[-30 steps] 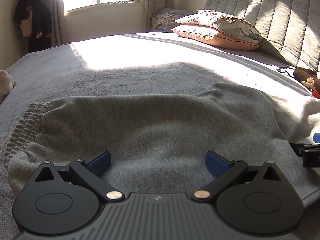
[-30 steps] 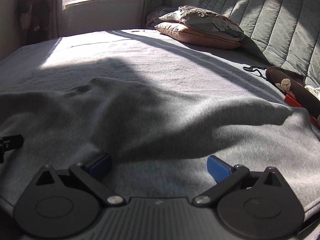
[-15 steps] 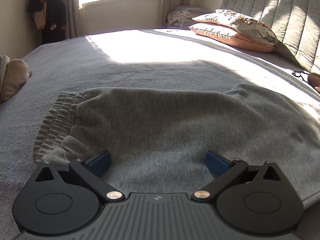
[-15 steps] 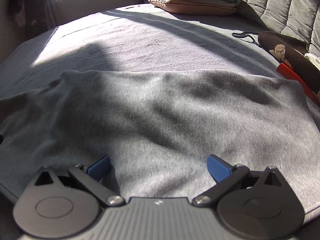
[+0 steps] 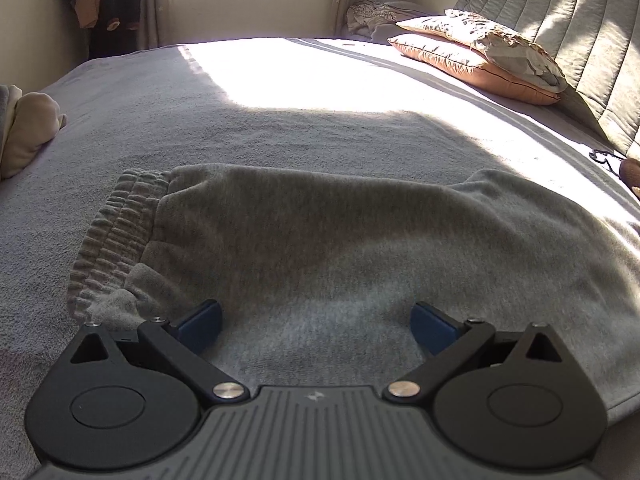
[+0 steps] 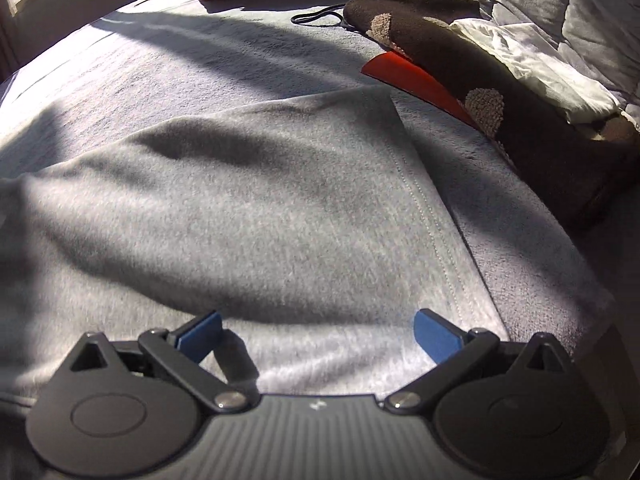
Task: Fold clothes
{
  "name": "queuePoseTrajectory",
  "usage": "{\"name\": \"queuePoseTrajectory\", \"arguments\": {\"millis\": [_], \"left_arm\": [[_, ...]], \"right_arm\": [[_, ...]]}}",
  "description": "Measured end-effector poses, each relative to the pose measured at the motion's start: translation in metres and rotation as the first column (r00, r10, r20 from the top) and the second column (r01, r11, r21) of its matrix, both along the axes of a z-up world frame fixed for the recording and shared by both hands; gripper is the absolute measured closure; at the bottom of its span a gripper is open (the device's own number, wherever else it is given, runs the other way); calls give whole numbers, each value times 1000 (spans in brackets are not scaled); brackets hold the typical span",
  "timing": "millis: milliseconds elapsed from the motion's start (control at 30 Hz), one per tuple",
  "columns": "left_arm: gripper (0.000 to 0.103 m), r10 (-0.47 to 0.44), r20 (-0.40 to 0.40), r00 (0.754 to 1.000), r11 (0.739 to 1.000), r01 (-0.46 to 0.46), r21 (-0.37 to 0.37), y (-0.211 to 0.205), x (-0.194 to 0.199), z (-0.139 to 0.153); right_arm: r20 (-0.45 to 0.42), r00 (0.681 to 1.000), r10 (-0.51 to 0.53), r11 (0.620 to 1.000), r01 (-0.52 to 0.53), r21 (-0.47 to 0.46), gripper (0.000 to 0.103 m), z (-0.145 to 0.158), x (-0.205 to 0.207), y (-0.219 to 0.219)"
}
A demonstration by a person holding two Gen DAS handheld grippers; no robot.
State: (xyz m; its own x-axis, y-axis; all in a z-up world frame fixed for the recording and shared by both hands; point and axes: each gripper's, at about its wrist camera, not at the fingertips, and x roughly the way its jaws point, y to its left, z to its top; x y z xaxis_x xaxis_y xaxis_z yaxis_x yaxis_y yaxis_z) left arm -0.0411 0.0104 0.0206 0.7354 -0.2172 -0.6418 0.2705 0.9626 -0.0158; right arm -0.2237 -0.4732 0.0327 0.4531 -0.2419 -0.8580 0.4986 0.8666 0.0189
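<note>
Two grippers over grey sweatpants (image 5: pixel 340 248) spread on bed (image 5: pixel 280 128): left gripper (image 5: pixel 316 326) and right gripper (image 6: pixel 318 336), jaws wide apart, holding nothing. Ribbed waistband (image 5: pixel 116 236) at ten o'clock.

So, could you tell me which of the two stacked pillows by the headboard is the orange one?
The lower pillow, lying flat on the bed, is orange. The upper pillow resting on it is pale grey-beige and crumpled.
</note>
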Motion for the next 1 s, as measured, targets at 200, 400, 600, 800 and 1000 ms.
{"name": "queuePoseTrajectory", "arguments": {"millis": [200, 400, 600, 800, 1000], "left_arm": [[0, 11, 28, 1000, 1000, -12, 23, -3, -4, -1], [0, -21, 17, 1000, 992, 23, -126, 3, -5, 16], [0, -108, 33, 994, 994, 107, 25, -19, -11, -5], [0, -16, -20, 1000, 998, 14, -67, -6, 3, 6], [0, 24, -30, 999, 993, -27, -115, -7, 7, 9]], "right_arm": [[27, 999, -42, 998, 43, -40, 0, 6, 2, 4], [189, 968, -166, 986, 168, 7, 0, 21, -10, -8], [2, 999, -43, 993, 43, -110, 0, 0, 9, 18], [71, 947, -314, 941, 320, -108, 1, 12, -26, -25], [147, 857, -494, 862, 461, 211, 1, 11, -79, -70]]}}
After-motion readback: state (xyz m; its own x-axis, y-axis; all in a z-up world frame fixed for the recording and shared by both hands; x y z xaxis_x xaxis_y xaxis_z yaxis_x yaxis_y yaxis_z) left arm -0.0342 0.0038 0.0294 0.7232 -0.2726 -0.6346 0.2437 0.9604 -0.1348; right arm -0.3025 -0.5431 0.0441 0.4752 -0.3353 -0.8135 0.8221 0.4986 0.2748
